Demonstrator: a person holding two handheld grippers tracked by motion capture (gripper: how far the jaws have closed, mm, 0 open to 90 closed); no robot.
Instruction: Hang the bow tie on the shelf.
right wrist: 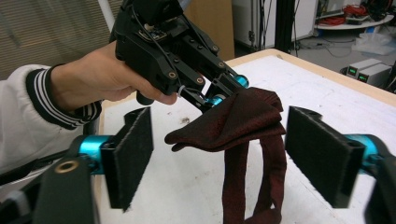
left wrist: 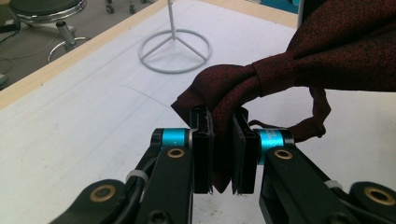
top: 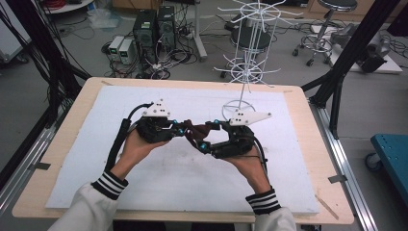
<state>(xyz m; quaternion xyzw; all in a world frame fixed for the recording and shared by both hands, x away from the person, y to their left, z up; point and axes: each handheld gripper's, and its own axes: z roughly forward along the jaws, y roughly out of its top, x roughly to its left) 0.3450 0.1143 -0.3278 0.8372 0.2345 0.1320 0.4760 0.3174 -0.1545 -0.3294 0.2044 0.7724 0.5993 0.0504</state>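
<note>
A: High view first. Surface?
B: Wooden table (top: pixel 308 159) with a white mat (top: pixel 168 178) over most of it, bare wood strip at every edge. White wire rack (top: pixel 248 53) stands on the mat's far right part. Computer towers (top: pixel 154 26), cables and stools on the floor beyond. No readable writing.
A: Grippers?
B: Left gripper (top: pixel 179 129) and right gripper (top: pixel 204 139) meet mid-mat with a dark red bow tie (top: pixel 196 131) between them. Open mat all round them.
A: Left gripper view?
B: Left gripper (left wrist: pixel 223 154) jaws narrow, clamped on one wing of the bow tie (left wrist: pixel 261 77); tie is lifted above the mat, strap looping down at right. Rack's ring base (left wrist: pixel 175 51) well behind. No labels.
A: Right gripper view?
B: Right gripper (right wrist: pixel 224 158) jaws spread wide, gripping nothing; bow tie (right wrist: pixel 238 121) hangs between the pads, touching neither, strap dropping to the mat. Left gripper (right wrist: pixel 212 95) pinches it from above, a hand (right wrist: pixel 100 77) on it.
</note>
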